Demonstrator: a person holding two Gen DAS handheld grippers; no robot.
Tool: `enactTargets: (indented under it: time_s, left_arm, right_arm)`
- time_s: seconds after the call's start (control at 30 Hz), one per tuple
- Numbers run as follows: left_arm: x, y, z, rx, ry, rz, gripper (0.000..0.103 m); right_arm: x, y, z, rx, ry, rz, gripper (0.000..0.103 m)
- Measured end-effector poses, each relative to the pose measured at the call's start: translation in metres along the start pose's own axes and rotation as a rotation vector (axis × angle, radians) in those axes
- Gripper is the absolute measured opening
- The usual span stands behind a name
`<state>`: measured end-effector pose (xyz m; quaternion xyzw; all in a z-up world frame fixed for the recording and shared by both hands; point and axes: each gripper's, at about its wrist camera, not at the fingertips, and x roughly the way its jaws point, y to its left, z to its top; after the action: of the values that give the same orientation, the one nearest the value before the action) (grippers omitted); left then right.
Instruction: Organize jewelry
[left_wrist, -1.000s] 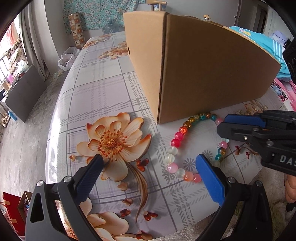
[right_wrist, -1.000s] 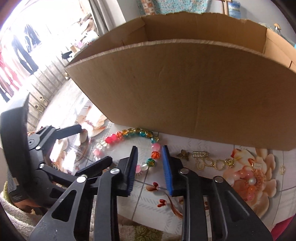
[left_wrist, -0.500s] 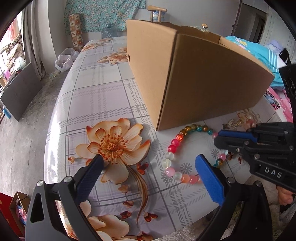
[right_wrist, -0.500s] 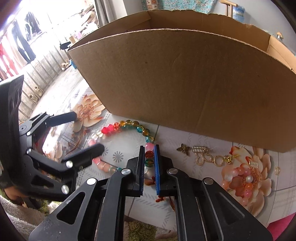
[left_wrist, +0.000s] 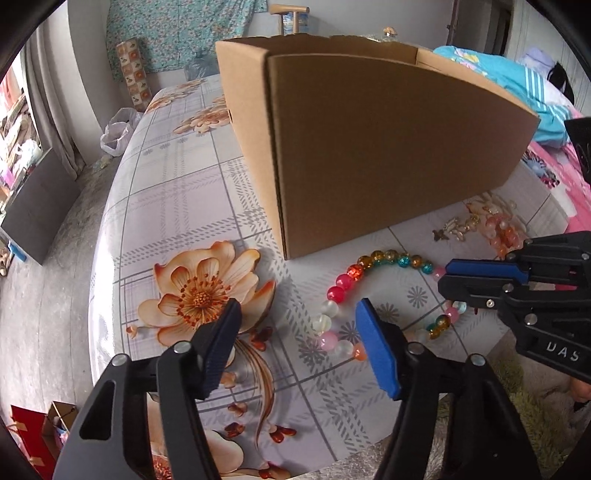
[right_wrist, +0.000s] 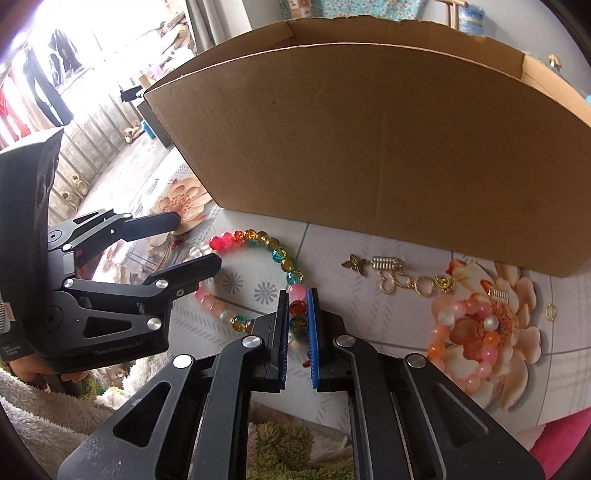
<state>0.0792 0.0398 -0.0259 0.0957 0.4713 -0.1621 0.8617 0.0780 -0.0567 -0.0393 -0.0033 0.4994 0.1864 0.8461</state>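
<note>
A multicoloured bead bracelet (left_wrist: 373, 260) (right_wrist: 255, 236) lies on the floral tablecloth in front of a cardboard box (left_wrist: 369, 155) (right_wrist: 369, 147). My right gripper (right_wrist: 297, 306) is shut on the bracelet's right side, beads pinched between its blue pads; it also shows in the left wrist view (left_wrist: 448, 275). My left gripper (left_wrist: 299, 326) is open and empty, just left of the bracelet, its right finger over the ring's near edge; it also shows in the right wrist view (right_wrist: 197, 242). A gold chain with charms (right_wrist: 399, 275) and a pink-orange bead bracelet (right_wrist: 469, 332) lie to the right.
The tall cardboard box stands open-topped right behind the jewelry. The table edge (left_wrist: 99, 258) drops to the floor on the left. A green fluffy cloth (right_wrist: 288, 446) lies at the near edge. A bed with blue and pink bedding (left_wrist: 517, 85) is at the right.
My right gripper has closed on the multicoloured bracelet's beads. My left gripper has narrowed its opening and drawn back; the view has risen slightly.
</note>
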Motion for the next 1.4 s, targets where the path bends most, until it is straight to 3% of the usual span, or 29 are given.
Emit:
enactTargets:
  time_s: [0.2,0.3,0.57,0.8,0.9,1.1,1.4]
  left_arm:
    - [-0.001,-0.006,0.002,-0.005,0.011,-0.029,0.045]
    - [-0.005,-0.012,0.000,-0.034,0.014,-0.119,0.039]
    - [-0.005,-0.018,0.000,-0.064,0.016,-0.178,0.039]
    - [0.003,-0.018,0.009,-0.004,-0.001,-0.096,0.037]
    - [0.005,-0.025,0.009,0.035,-0.011,-0.034,0.029]
    - [0.004,-0.030,0.008,0.069,-0.017,-0.018,0.011]
    - [0.004,-0.028,0.007,0.061,-0.016,-0.021,0.010]
  right_arm:
    - [0.001,-0.009,0.005,0.030,-0.004,0.035,0.008]
    - [0.000,-0.015,0.006,0.043,-0.006,0.050,0.008]
    - [-0.002,-0.028,-0.001,0.066,-0.016,0.084,0.008]
    - [-0.010,-0.043,-0.004,0.074,-0.023,0.101,0.008]
    - [-0.011,-0.044,-0.004,0.087,-0.026,0.113,0.008]
    - [-0.013,-0.051,-0.005,0.093,-0.028,0.114,0.008]
    - [-0.013,-0.044,-0.003,0.063,-0.028,0.077,0.010]
